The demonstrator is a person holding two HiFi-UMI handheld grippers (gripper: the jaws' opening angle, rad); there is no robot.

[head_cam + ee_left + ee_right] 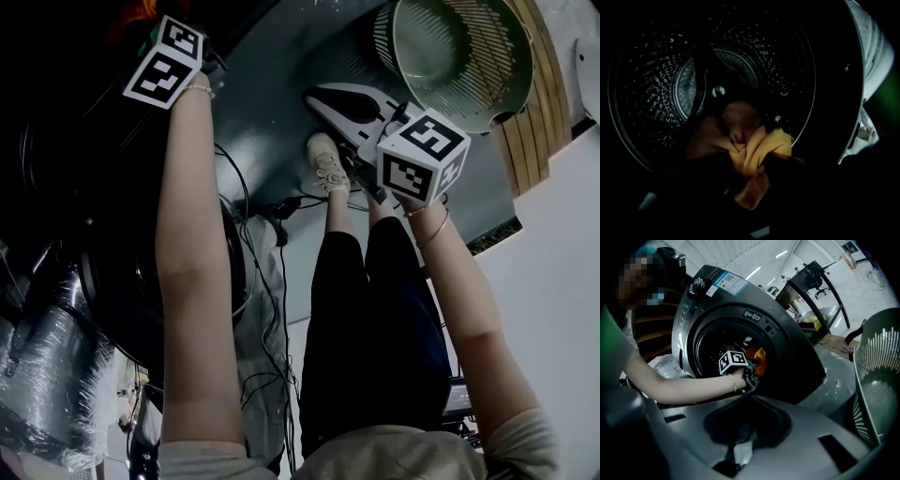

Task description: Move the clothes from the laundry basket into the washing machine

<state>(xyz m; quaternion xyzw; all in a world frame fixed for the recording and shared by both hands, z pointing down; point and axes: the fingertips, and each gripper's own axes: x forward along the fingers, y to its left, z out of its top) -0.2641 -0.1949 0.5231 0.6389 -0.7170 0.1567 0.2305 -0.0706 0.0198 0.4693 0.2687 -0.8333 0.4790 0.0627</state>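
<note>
While your left gripper (743,161) pinches the orange garment (774,142) inside the drum (656,79), lower centre, push deeper before releasing; your right gripper (328,101), fingers together and empty, hangs near the laundry basket (441,42).

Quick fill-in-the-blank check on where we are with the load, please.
The left gripper holds the crumpled yellow-orange cloth inside the ____ of the dark grey front-loading washing machine.
The round green slatted plastic laundry basket looks ____.
The right gripper, near the basket, grips ____.
Missing words: drum; empty; nothing.
</note>
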